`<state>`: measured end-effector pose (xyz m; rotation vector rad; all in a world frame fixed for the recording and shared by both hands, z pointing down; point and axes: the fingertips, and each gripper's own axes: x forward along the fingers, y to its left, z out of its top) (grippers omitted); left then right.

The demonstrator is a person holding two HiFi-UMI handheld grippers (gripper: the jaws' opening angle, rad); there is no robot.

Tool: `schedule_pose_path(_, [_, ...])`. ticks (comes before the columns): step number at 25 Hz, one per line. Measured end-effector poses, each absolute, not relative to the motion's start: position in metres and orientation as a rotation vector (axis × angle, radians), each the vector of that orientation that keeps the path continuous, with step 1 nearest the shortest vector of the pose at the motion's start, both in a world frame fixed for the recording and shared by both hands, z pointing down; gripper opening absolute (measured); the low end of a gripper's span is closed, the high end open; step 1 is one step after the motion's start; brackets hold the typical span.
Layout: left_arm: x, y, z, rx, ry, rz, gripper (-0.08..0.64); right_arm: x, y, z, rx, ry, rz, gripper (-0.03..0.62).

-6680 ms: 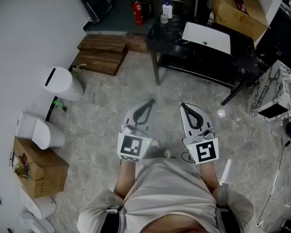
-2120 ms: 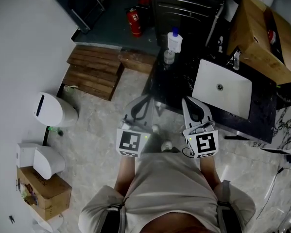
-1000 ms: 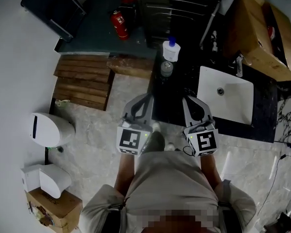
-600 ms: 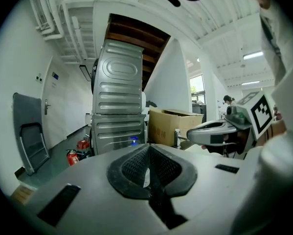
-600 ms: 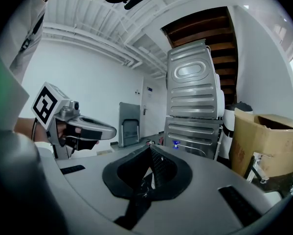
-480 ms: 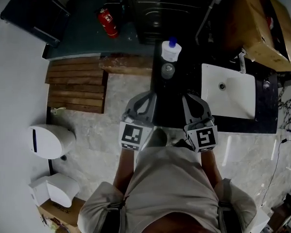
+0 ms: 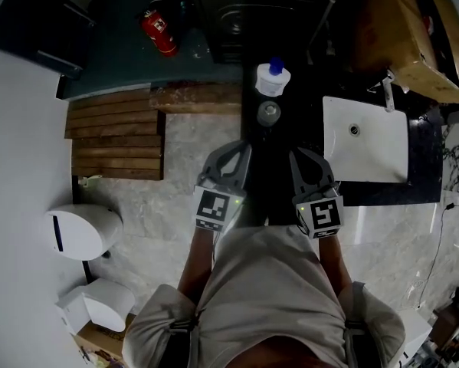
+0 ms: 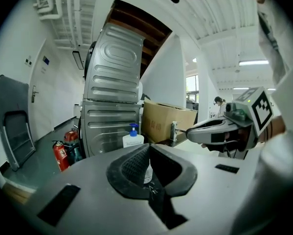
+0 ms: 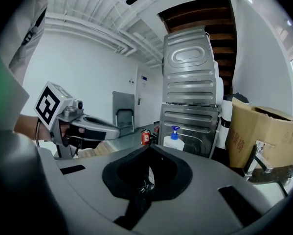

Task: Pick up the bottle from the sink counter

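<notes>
Bottle (image 7: 268, 113) near left edge of counter (image 7: 273, 181)

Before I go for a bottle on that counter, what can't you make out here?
Small bottle: head view shows just its cap from above; in the left gripper view the left gripper, jaws together, hides most of it.
Pump bottle: label too small in every view.
Cardboard box: cut off by the head view's top edge.
</notes>
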<state>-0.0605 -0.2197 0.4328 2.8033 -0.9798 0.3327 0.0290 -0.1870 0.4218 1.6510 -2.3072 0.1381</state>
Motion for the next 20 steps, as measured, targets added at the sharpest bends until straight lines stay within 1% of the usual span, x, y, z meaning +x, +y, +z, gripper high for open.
schedule_pose_path(11, [-0.052,-0.234,0.463,2.79,-0.946,0.396,0.003,0.029,-0.198,0.447,1.6,-2.305,0.2,-0.005])
schedule_pose_path(20, [-0.049,-0.239,0.49,2.771,-0.942,0.517,0.003,0.021,-0.207,0.47,1.518,-2.341,0.267,-0.005])
